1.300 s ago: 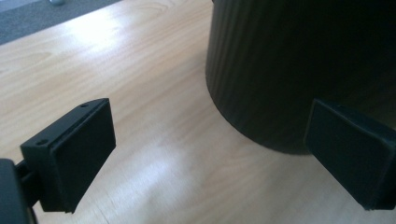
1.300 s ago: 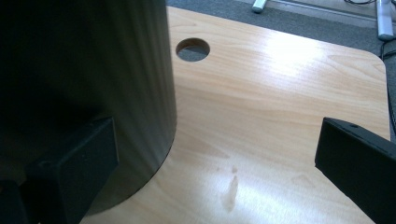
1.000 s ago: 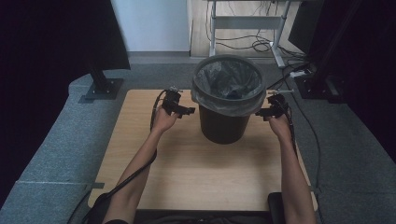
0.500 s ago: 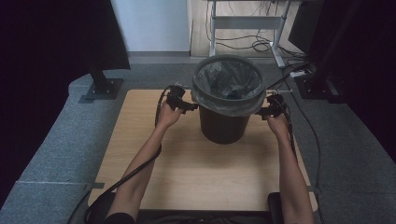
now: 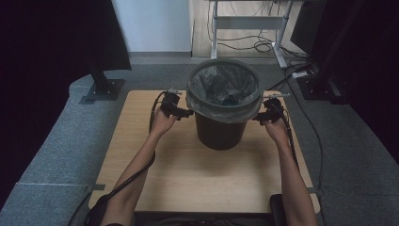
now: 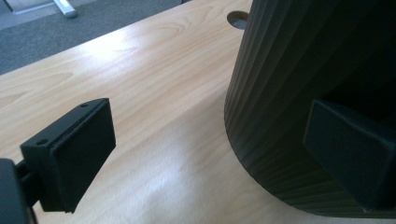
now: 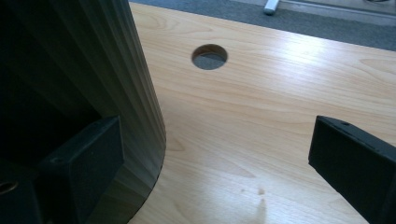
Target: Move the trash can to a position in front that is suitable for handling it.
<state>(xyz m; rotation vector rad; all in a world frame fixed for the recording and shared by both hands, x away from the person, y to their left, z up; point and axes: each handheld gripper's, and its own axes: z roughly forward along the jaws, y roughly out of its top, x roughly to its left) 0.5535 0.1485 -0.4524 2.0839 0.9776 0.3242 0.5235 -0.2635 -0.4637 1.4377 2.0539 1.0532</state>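
A black ribbed bin point(image 5: 220, 129) lined with a grey plastic bag point(image 5: 225, 101) stands in the middle of the wooden table point(image 5: 188, 179). My left gripper point(image 5: 184, 113) is at the bin's left side, just under the bag's folded rim, and it is open. In the left gripper view the bin wall point(image 6: 299, 70) stands behind one pad point(image 6: 348, 149), and nothing lies between the jaws of the left gripper point(image 6: 210, 154). My right gripper point(image 5: 259, 119) is at the bin's right side, open too. Its view has the bin wall point(image 7: 88, 56) beside one pad point(image 7: 86, 165) of the right gripper point(image 7: 219, 163).
A round cable hole point(image 7: 209, 56) is cut in the table behind the bin. Grey carpet point(image 5: 51, 155) surrounds the table. A black stand base point(image 5: 103, 87) sits at the far left, and cables point(image 5: 301, 75) with a desk frame point(image 5: 244, 23) lie beyond the far edge.
Both hands have moved their grippers inward, up to the bin's sides under the bag rim. The bin has not moved.
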